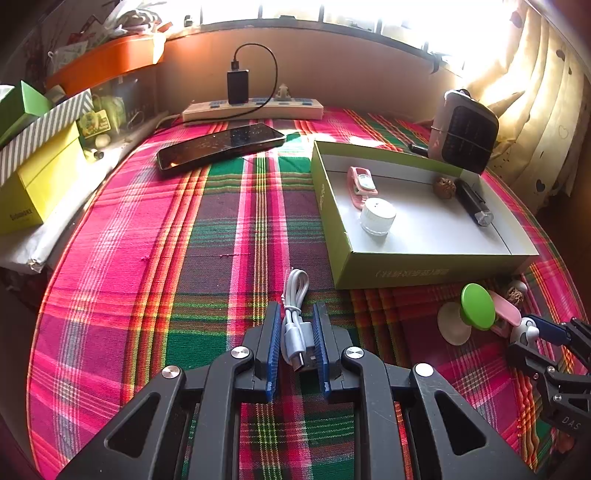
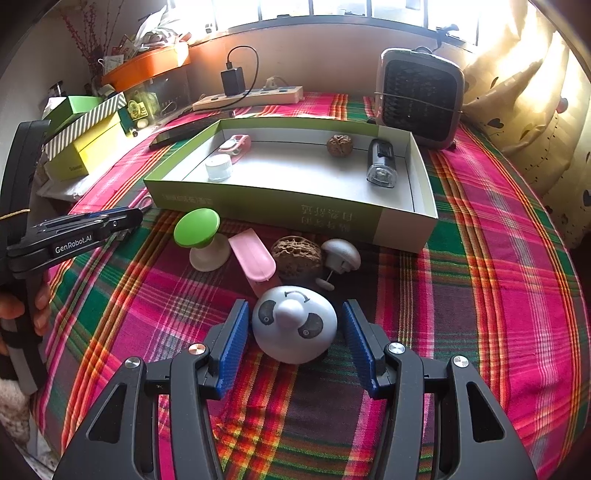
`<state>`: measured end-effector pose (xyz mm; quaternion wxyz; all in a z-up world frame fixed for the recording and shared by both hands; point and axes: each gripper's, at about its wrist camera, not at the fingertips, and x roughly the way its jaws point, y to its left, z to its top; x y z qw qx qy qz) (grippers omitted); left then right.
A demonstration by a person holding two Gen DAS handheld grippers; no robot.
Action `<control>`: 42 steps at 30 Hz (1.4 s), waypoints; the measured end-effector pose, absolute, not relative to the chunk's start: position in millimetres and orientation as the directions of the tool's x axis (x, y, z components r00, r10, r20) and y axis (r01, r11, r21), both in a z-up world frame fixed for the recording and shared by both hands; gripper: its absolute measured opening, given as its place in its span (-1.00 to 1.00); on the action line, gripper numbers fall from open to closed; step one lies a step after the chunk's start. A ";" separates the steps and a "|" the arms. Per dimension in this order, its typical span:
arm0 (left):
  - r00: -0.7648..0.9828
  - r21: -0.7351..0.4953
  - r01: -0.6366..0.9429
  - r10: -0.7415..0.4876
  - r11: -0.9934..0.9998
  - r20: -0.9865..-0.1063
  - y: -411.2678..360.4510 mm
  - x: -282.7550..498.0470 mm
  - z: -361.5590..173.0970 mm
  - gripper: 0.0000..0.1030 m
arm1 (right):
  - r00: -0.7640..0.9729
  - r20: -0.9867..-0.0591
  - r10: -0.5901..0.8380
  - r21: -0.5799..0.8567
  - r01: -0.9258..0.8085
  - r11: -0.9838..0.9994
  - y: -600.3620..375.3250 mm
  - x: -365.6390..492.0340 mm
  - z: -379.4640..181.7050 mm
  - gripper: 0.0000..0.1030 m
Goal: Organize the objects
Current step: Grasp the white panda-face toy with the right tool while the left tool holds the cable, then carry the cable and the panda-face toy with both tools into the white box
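Plaid cloth covers the table — sunlit window and curtain behind.

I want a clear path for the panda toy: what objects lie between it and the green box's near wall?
In the right wrist view, a pink clip and a walnut lie between the panda toy and the green box, beside a mushroom-shaped piece.

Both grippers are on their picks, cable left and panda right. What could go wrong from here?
1. The left gripper pinches the coiled white USB cable near its plugs; the free loop may sag and snag the green box wall.
2. The right gripper brackets the round panda figure with gaps either side; its dome could squirt out on closing, into the walnut or pink clip.
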<state>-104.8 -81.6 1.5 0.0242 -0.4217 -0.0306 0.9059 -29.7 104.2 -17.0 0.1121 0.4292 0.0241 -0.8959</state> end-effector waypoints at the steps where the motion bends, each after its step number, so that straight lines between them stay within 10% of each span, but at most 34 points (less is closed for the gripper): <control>1: -0.643 -0.076 -0.018 0.070 -0.997 -0.763 -81.6 -104.8 1.5 -0.70 | -0.609 -0.774 -0.175 0.050 0.216 -0.975 104.9 -29.5 -16.9 -0.06; 42: -0.652 -0.108 -0.029 0.100 -0.994 -0.752 -84.0 -97.2 12.1 -0.70 | -0.643 -0.740 -0.197 0.083 0.203 -0.976 115.5 -25.9 -4.3 -0.11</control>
